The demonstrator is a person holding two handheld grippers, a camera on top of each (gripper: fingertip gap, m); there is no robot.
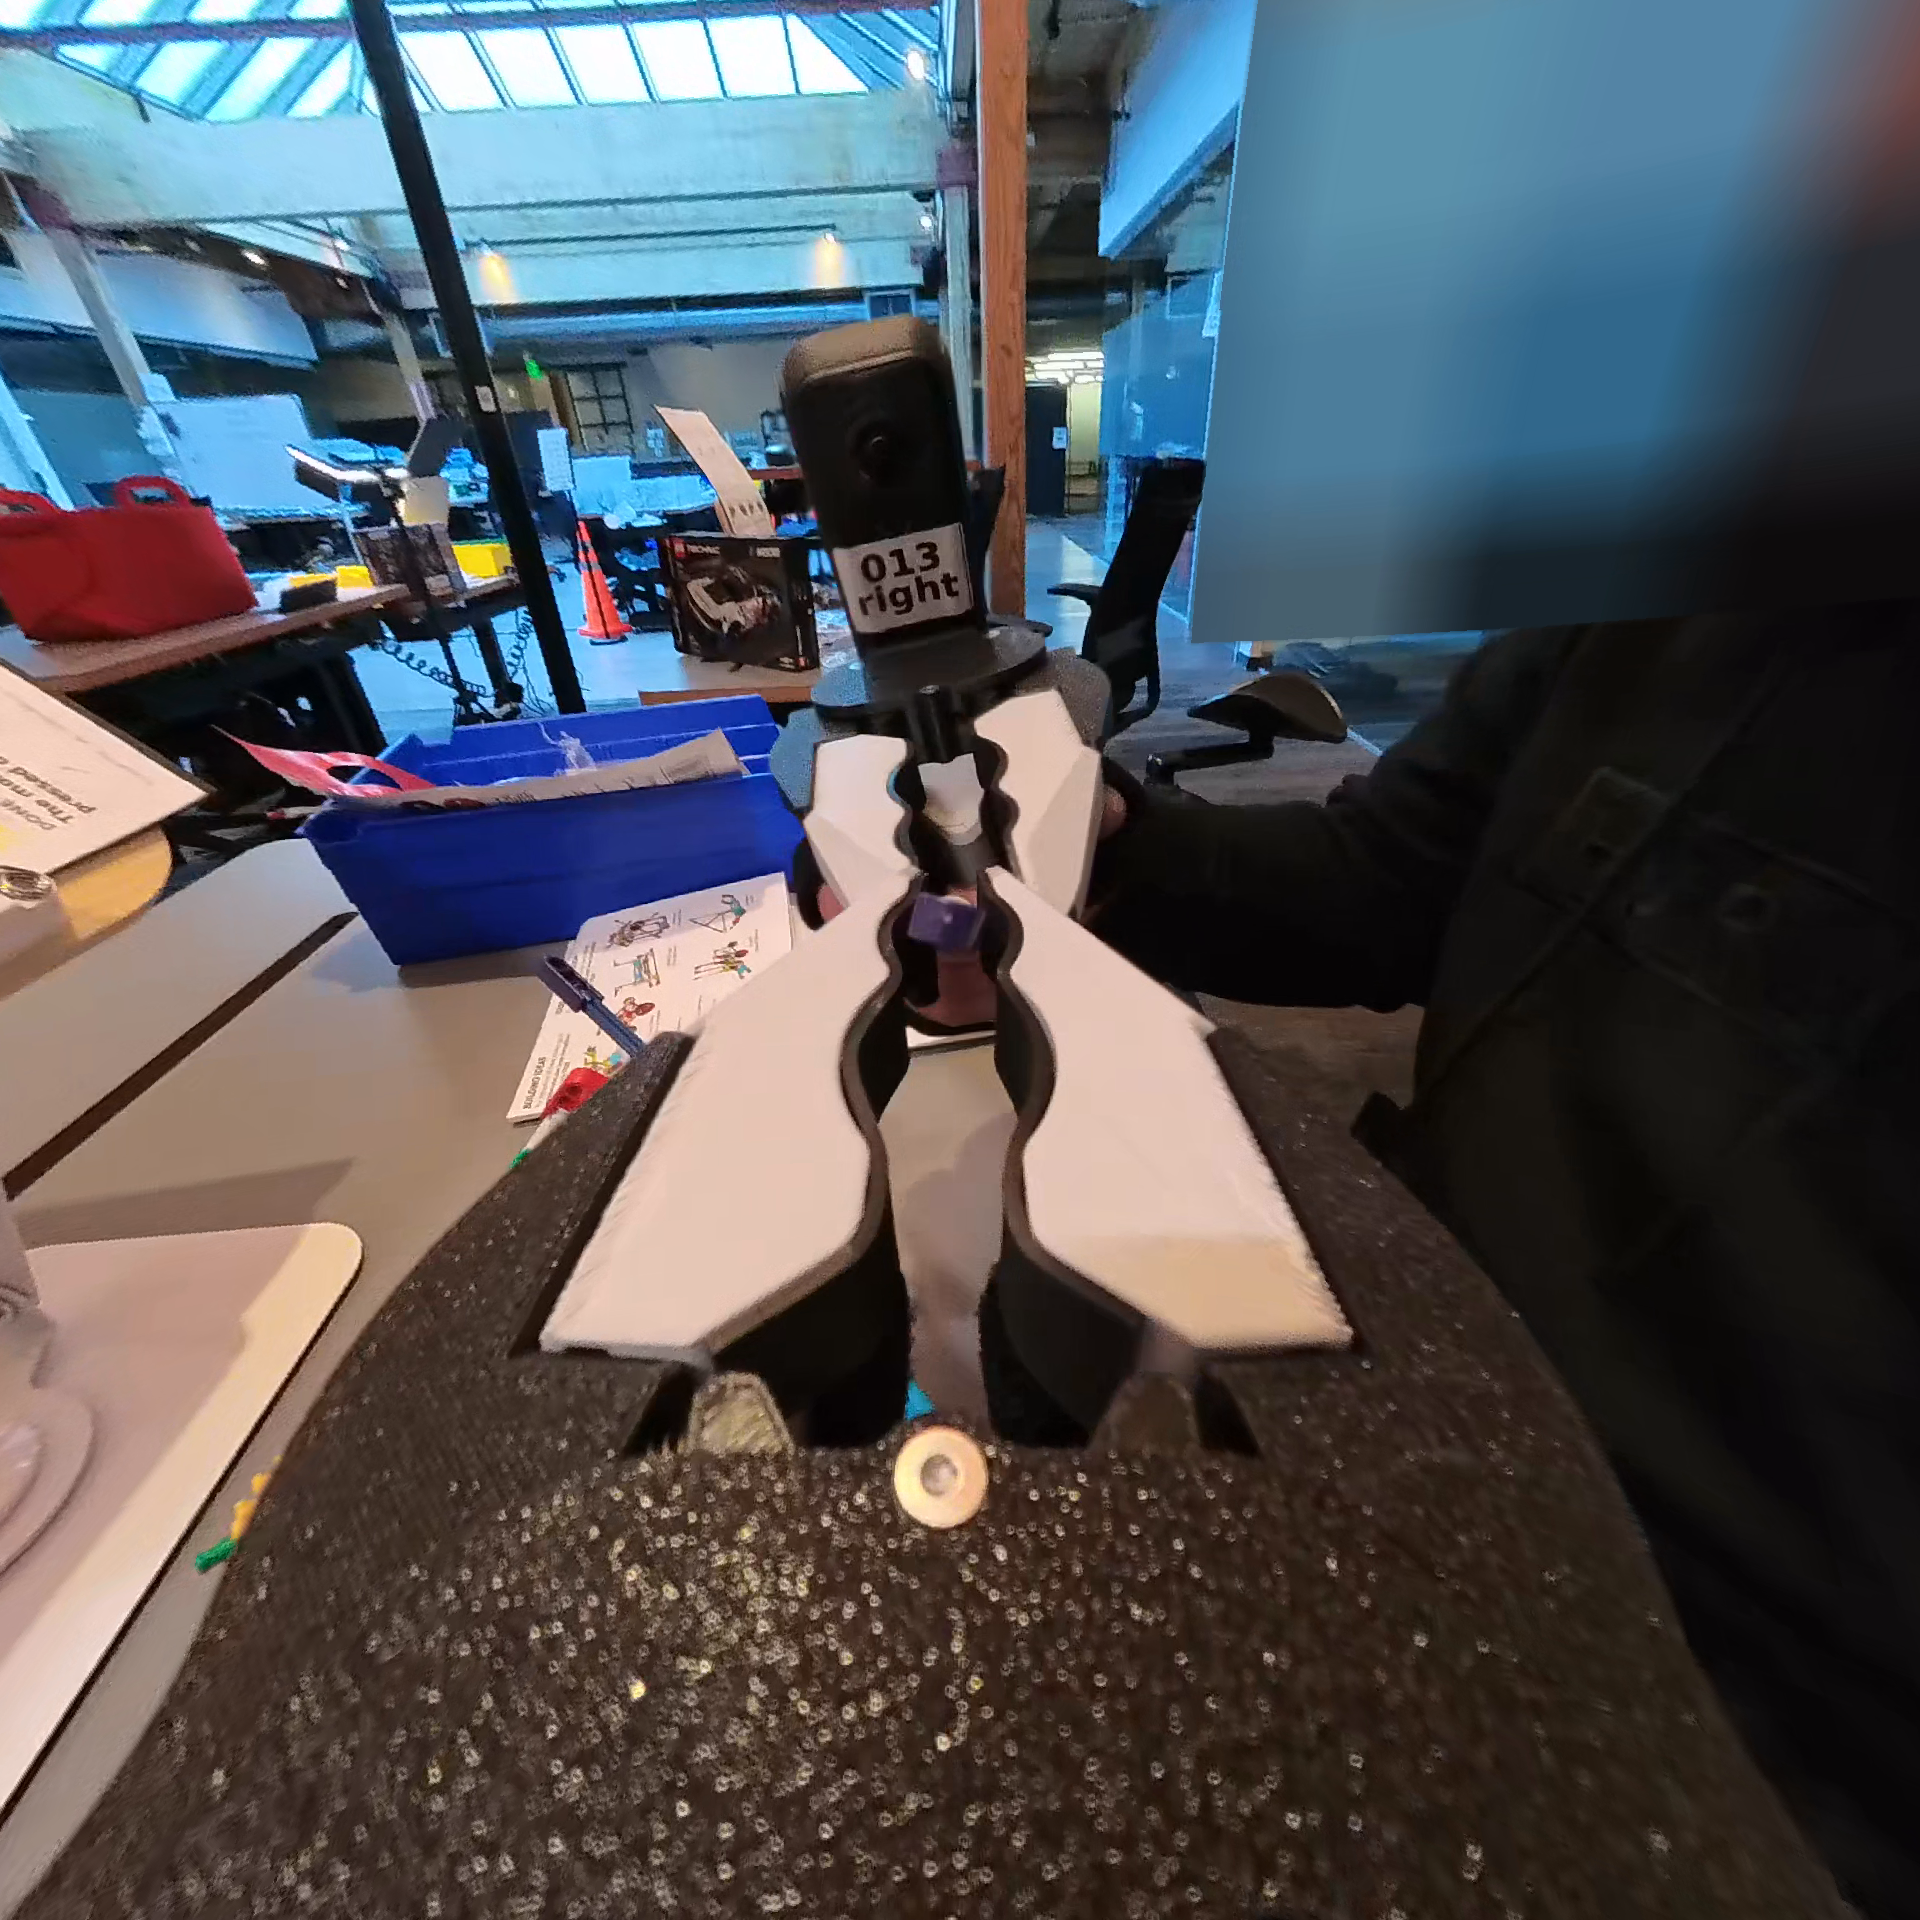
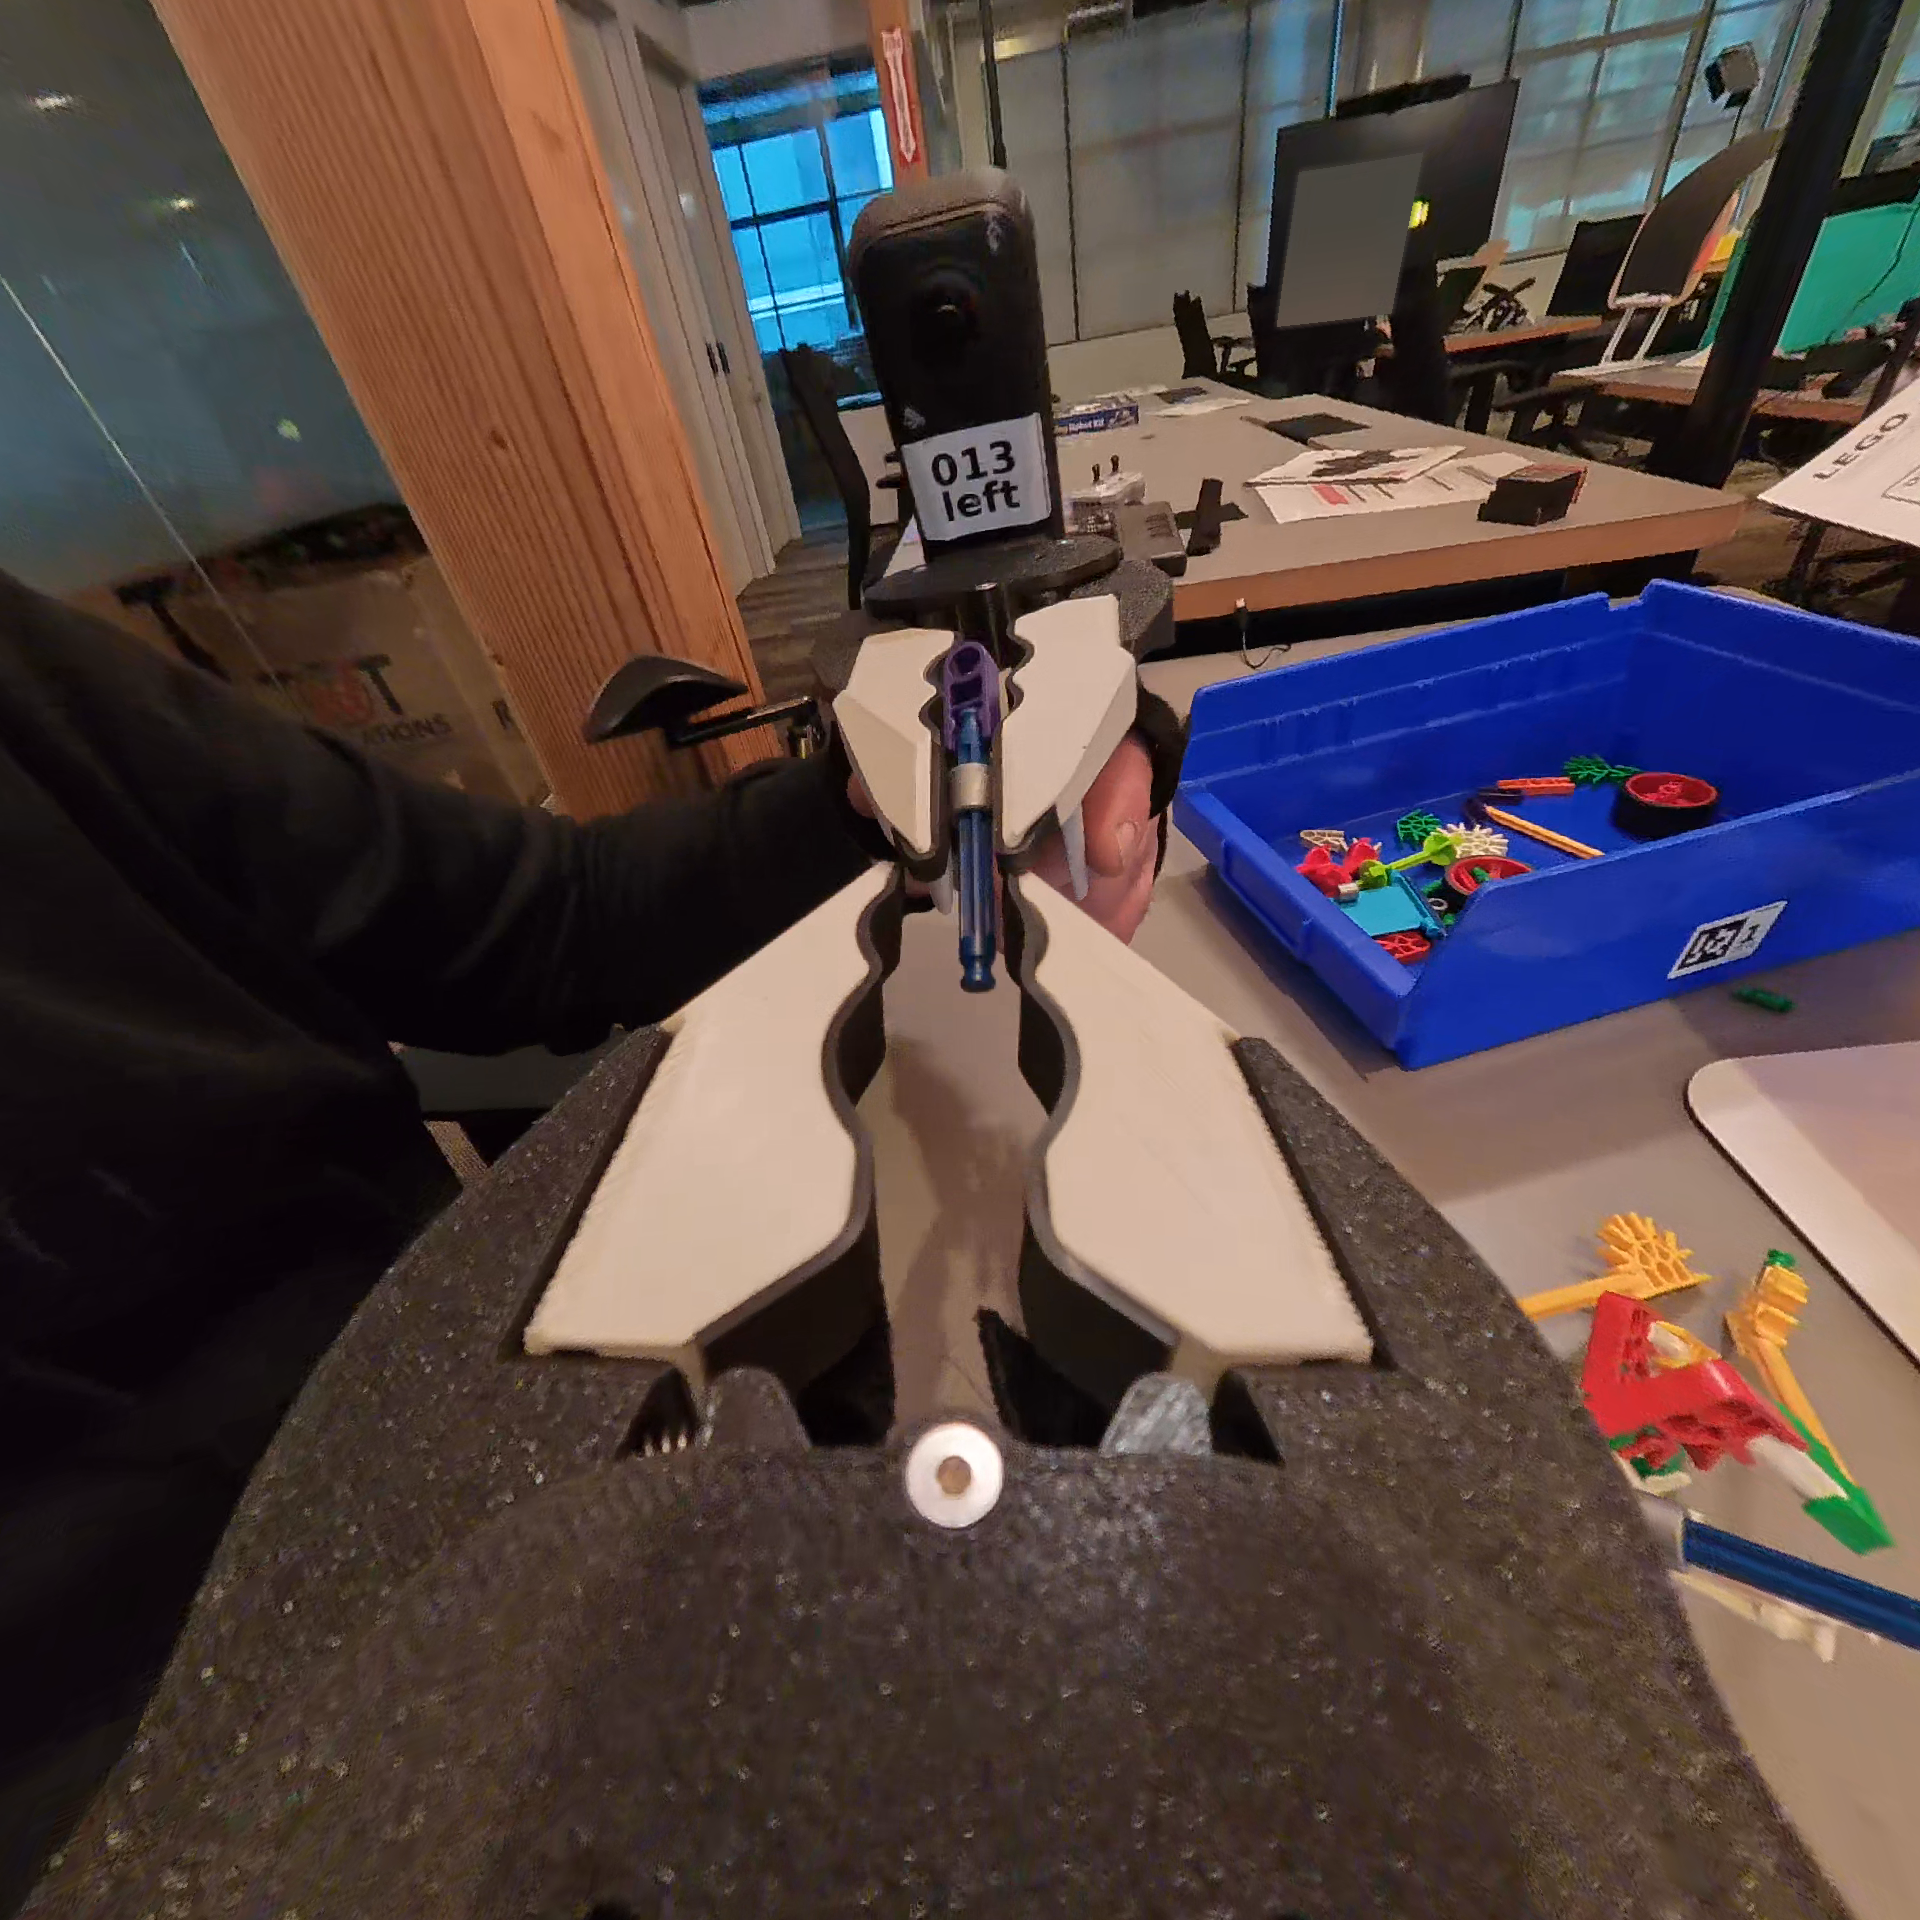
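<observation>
My left gripper (image 1: pixel 945 902) is shut on a purple connector (image 1: pixel 940 923) held between its tips. The right wrist view shows the left gripper (image 2: pixel 982 842) from the front. There the purple connector (image 2: pixel 968 686) sits on top of a blue rod (image 2: pixel 975 904) with a silver sleeve (image 2: pixel 971 792). The rod hangs down out of the fingers. My right gripper (image 2: pixel 954 883) is open, facing the left one tip to tip, and the rod's lower end lies in the gap between its tips without touching. The right gripper (image 1: pixel 951 831) also shows in the left wrist view, just beyond the connector.
A blue bin (image 2: pixel 1558 966) with several coloured toy parts stands on the grey table (image 2: pixel 1507 1122), and also shows in the left wrist view (image 1: pixel 520 883). A picture booklet (image 1: pixel 675 966) lies by it. Loose red, yellow and green parts (image 2: pixel 1683 1382) and a white board (image 2: pixel 1829 1174) are nearby. A person's dark sleeve (image 2: pixel 416 883) is close. The tips of both grippers are at nearly the same place.
</observation>
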